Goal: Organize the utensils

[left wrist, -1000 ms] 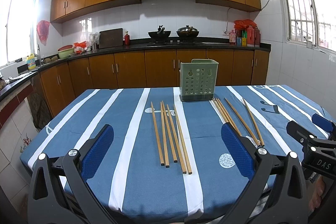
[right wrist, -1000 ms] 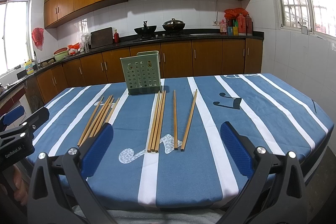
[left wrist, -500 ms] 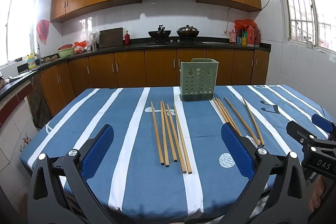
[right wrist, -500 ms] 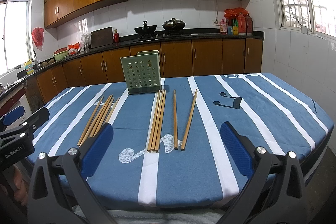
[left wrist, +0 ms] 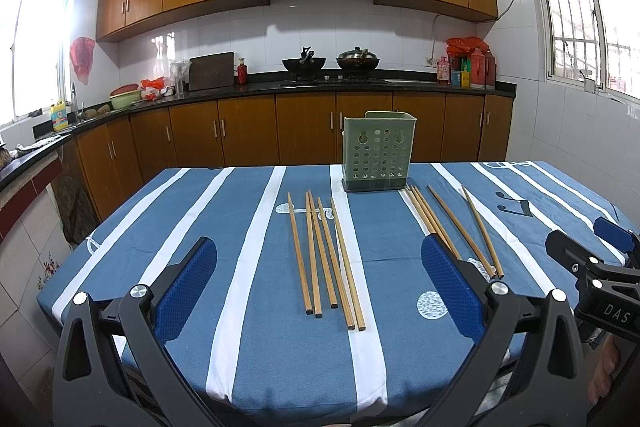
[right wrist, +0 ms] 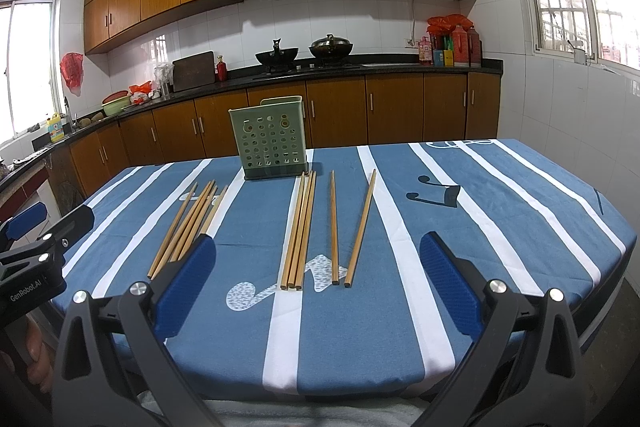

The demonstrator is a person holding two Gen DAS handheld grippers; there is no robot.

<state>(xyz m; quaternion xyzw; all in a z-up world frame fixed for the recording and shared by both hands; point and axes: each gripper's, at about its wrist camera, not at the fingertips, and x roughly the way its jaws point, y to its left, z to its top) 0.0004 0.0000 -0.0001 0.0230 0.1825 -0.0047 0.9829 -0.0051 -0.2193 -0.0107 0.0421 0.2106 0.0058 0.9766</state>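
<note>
Two groups of several wooden chopsticks lie on the blue striped tablecloth. The left group (left wrist: 324,255) (right wrist: 188,227) lies ahead of my left gripper (left wrist: 318,291). The right group (right wrist: 316,227) (left wrist: 452,227) lies ahead of my right gripper (right wrist: 316,287). A green perforated utensil holder (left wrist: 378,151) (right wrist: 270,139) stands upright beyond the chopsticks, near the table's far edge. Both grippers hover open over the near edge with nothing between their blue pads (left wrist: 188,287) (right wrist: 450,283). The right gripper's body (left wrist: 596,279) shows at the right of the left wrist view; the left gripper's body (right wrist: 36,251) shows at the left of the right wrist view.
The table (left wrist: 256,359) (right wrist: 500,227) carries a blue cloth with white stripes. Behind it runs a kitchen counter (left wrist: 280,87) with woks, a cutting board and bottles, above brown cabinets. Windows flank both sides. A person's fingers (left wrist: 604,375) show at the lower right.
</note>
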